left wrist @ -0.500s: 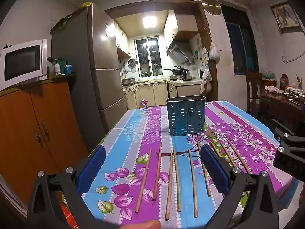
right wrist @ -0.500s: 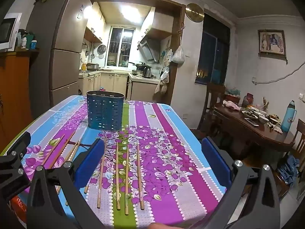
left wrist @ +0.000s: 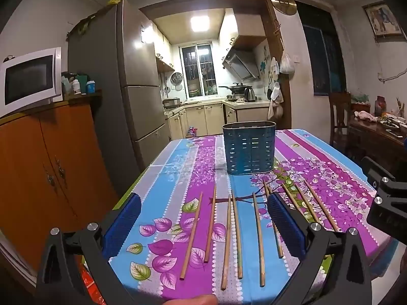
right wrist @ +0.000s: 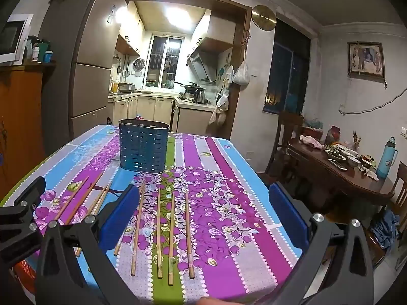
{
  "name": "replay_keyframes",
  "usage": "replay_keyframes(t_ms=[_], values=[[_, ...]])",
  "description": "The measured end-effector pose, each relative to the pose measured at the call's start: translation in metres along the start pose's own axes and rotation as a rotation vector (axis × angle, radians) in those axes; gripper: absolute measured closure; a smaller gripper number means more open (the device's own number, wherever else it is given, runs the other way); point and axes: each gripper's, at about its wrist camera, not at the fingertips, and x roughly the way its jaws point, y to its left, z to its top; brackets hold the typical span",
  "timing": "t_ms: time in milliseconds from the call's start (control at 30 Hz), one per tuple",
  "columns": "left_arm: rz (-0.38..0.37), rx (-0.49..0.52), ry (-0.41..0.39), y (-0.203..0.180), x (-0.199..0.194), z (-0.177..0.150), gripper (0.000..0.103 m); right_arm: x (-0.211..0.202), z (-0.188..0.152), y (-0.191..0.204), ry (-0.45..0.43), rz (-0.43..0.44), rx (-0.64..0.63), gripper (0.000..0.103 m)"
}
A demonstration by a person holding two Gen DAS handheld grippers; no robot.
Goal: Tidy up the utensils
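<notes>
left gripper [left wrist: 203, 225] fingers apart | right gripper [right wrist: 204, 214] likewise | chopsticks [left wrist: 258, 239] flat; holder [left wrist: 249, 148] upright

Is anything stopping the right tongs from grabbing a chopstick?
Probably not. The right tongs are wide open and empty, and four chopsticks lie loose on the tablecloth just ahead, between the tips, with nothing covering them.

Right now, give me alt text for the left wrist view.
The open left gripper hovers over wooden chopsticks lying in a loose row on a floral tablecloth. Behind them stands an empty-looking blue perforated holder; the right gripper shows at the right edge.
</notes>
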Motion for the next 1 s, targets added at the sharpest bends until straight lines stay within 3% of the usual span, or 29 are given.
replay_keyframes(t_ms=[1000], values=[[0.015,-0.006,0.107,0.006,0.024,-0.015,0.004,0.013,-0.008,0.012,0.047,0.018,-0.028,0.005]])
